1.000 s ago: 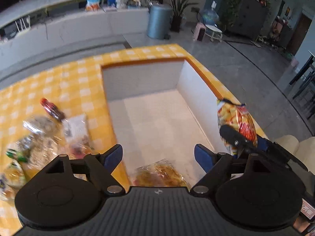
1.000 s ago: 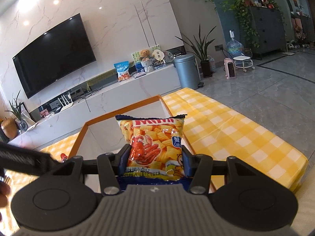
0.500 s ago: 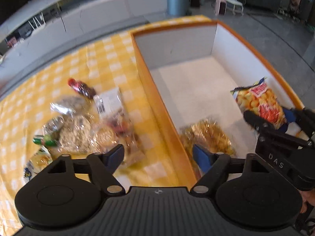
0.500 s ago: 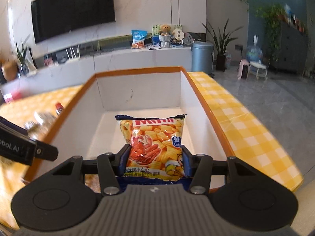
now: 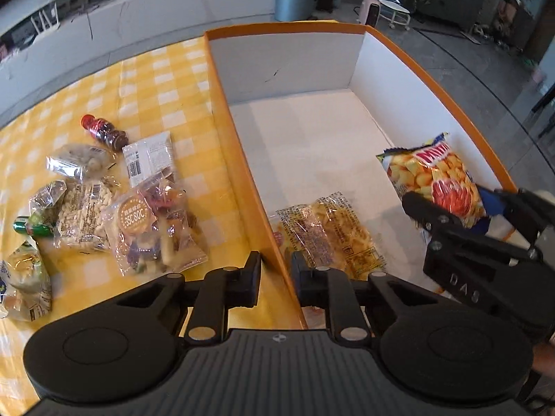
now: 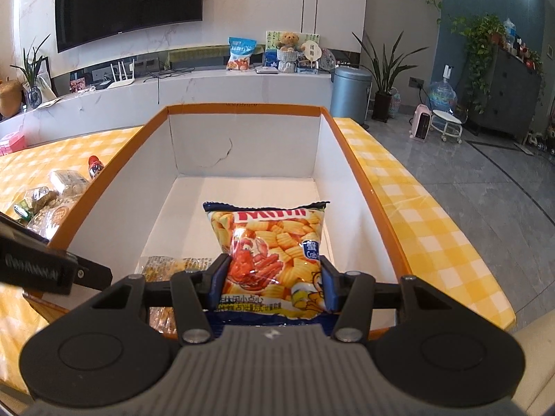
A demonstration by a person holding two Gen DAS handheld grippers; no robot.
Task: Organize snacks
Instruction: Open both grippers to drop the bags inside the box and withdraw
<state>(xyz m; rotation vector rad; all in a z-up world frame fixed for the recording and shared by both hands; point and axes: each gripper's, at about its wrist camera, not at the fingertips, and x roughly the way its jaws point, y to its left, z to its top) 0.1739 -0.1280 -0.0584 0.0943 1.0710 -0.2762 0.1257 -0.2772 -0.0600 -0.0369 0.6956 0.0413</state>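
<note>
Now the chip bag [image 6: 270,260] is being gripped by the right claw [image 6: 272,286] above the box [image 6: 350,152], for stowing. Beside it, the box's wall is being clamped by the left claw [image 5: 275,279], probably for steadying.

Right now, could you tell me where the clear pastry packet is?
The clear pastry packet lies flat on the floor of the box, in its near-left corner against the orange wall, left of the crab chips bag.

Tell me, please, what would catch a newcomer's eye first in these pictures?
Probably the bright orange crab-chip bag, clamped in the right gripper above the near end of the big orange-rimmed box. One clear yellow snack packet already lies on the box floor. Left of the box, a heap of clear snack packets waits on the yellow checked tablecloth.
</note>
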